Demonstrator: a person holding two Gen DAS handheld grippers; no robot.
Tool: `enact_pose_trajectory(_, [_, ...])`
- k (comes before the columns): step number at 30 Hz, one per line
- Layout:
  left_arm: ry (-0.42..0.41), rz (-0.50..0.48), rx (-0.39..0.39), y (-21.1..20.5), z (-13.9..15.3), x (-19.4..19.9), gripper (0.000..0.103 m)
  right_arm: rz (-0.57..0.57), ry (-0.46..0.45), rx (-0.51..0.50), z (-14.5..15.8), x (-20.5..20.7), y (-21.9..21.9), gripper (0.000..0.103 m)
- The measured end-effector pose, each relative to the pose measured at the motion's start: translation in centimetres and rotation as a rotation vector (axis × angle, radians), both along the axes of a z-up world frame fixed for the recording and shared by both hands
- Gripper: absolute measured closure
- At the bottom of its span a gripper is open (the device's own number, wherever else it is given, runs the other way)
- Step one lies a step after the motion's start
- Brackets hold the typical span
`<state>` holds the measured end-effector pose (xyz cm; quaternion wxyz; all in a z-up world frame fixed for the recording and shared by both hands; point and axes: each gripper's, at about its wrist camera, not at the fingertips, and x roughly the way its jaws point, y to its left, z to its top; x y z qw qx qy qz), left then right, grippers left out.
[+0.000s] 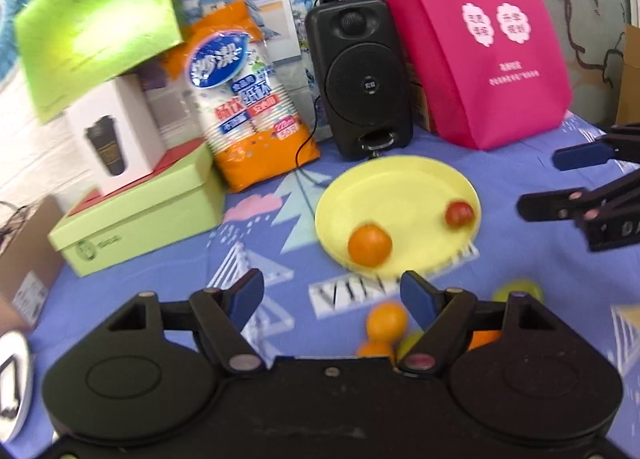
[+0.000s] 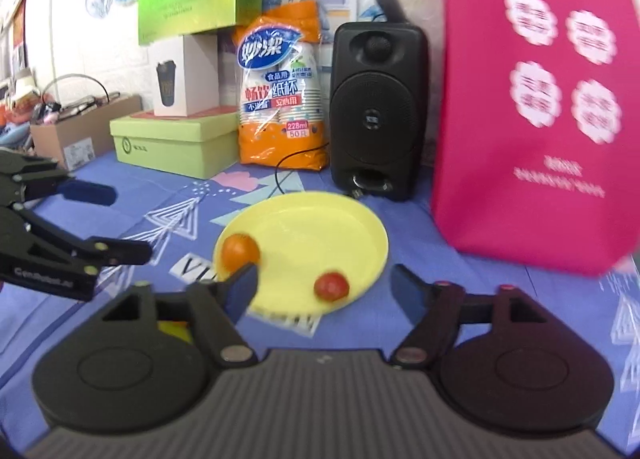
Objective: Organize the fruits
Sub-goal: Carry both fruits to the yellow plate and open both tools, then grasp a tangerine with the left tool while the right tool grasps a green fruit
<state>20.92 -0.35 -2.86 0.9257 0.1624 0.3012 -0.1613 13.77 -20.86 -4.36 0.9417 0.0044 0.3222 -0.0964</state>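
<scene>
Both claws, left (image 1: 332, 291) and right (image 2: 324, 283), gape empty. Orange (image 1: 369, 245) and tomato (image 1: 459, 213) sit near the plate (image 1: 400, 187) rim; a knock could roll them onto the bench.

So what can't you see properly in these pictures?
- Loose fruit near the left gripper, left wrist view: blurred and partly behind its open jaws, so I can't count it.
- Something yellow-orange, right wrist view: mostly hidden by the right gripper.
- Pink bag, right wrist view: print is blurred, top cut off.
- Orange on the plate: partly behind a fingertip.
</scene>
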Motion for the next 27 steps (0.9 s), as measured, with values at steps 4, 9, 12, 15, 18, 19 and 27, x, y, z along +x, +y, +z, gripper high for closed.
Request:
enact_pose_trajectory(4, [0.01, 0.025, 0.018, 0.6, -1.9, -4.4, 0.027, -0.042, 0.003, 0.069, -1.3, -4.4, 1.2, 0.024])
enact_pose_trajectory(9, [0.014, 0.031, 0.02, 0.5, -4.5, -6.8, 0.027, -0.032, 0.064, 0.117, -3.6, -7.9, 3.3, 0.024])
enact_pose_trajectory(12, [0.037, 0.023, 0.054, -0.2, -6.2, -6.7, 0.027, -0.018, 0.083, 0.115, -4.3, -9.0, 4.3, 0.024])
enact_pose_trajectory(15, [0.055, 0.042, 0.065, -0.6, -7.4, -5.9, 0.028, -0.013, 0.077, 0.112, -4.3, -9.6, 4.9, 0.023])
enact_pose_trajectory(18, [0.06, 0.054, 0.066, -0.5, -7.9, -4.9, 0.032, -0.01, 0.072, 0.099, -3.9, -9.6, 5.2, 0.017])
enact_pose_trajectory(19, [0.062, 0.055, 0.065, -0.4, -8.0, -4.4, 0.032, -0.006, 0.069, 0.096, -3.8, -9.6, 5.2, 0.016])
enact_pose_trajectory(27, [0.077, 0.019, 0.029, -1.0, -8.3, -3.0, 0.06, 0.017, 0.078, 0.099, -4.0, -8.8, 5.7, 0.016])
